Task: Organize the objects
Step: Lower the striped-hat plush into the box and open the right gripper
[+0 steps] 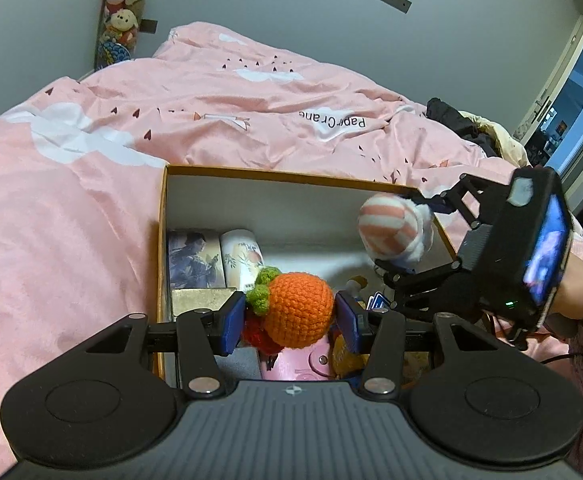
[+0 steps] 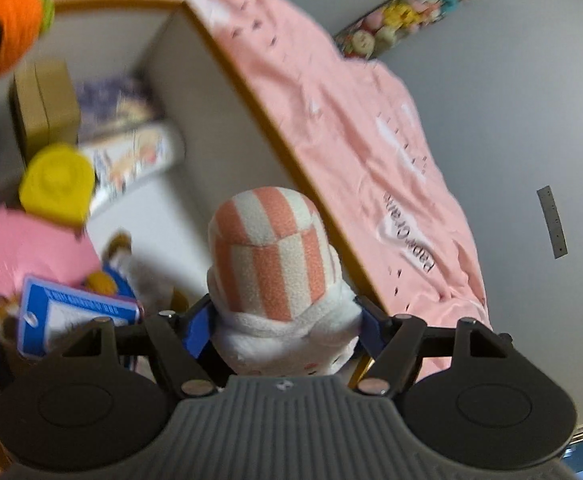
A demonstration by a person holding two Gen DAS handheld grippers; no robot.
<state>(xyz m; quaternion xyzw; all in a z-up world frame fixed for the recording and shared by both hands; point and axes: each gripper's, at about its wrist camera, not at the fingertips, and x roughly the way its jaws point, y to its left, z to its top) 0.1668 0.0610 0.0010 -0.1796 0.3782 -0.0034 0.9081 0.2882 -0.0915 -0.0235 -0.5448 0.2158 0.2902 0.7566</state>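
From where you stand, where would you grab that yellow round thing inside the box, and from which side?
Probably across the rounded sides of the yellow round toy, coming from above through the open top of the cardboard box. It sits high on the pile with its top showing, while a pink item and a printed cylinder crowd it sideways. It is blurred, so its exact shape is unclear.

soft, even indoor light, no hard shadows or glare. the left wrist view is sharp. the right wrist view is smeared by motion blur, worst left of the gripper. both bend strongly at the edges, with dark corners.
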